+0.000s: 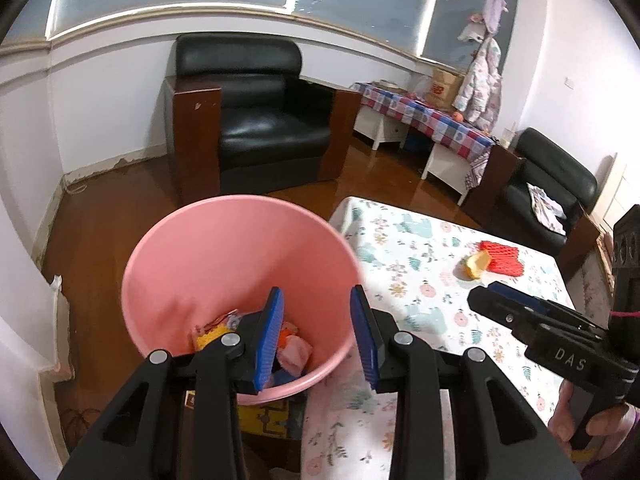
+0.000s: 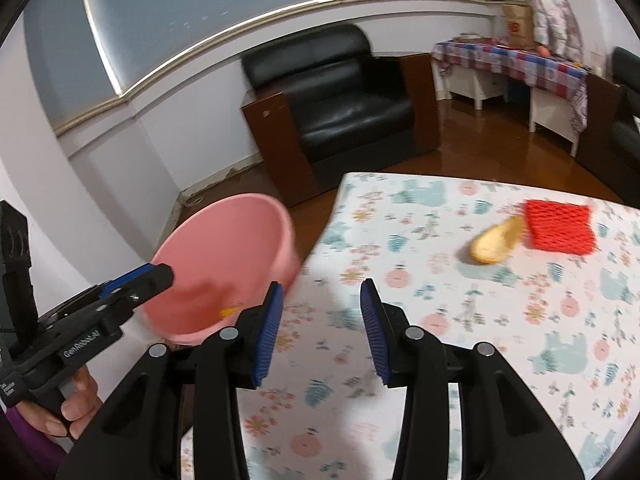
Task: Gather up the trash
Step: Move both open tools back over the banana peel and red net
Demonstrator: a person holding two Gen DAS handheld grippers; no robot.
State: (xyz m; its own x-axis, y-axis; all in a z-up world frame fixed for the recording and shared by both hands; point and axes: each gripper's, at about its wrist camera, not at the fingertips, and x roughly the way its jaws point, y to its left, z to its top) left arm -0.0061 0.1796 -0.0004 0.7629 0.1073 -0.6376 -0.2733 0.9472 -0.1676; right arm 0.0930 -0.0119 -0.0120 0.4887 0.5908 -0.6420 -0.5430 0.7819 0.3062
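From the left wrist view, the left gripper (image 1: pixel 317 334) hangs over the mouth of the pink bin (image 1: pixel 200 248), its blue pads apart and holding nothing. Below and between the pads lie several crumpled scraps (image 1: pixel 294 350) on the bin floor; their exact count is unclear. Ahead and to the right of these tongs, on the floral tablecloth (image 1: pixel 408 280), sit two pieces of trash: one yellow peel (image 1: pixel 477 263) and one red foam net (image 1: pixel 502 258), touching each other. The right gripper (image 1: pixel 490 294) shows side-on at the right; whether it is apart cannot be told from here.

From the right wrist view, the right gripper (image 2: pixel 322 330) stands over the tablecloth (image 2: pixel 440 340) with pads apart and empty. The peel (image 2: pixel 496 242) and net (image 2: pixel 558 230) lie ahead and right, the bin (image 2: pixel 224 264) to the left. Both pieces look light. The net should be soft and springy, best pinched at an edge; the peel looks curved and possibly slick, best taken across its rim.
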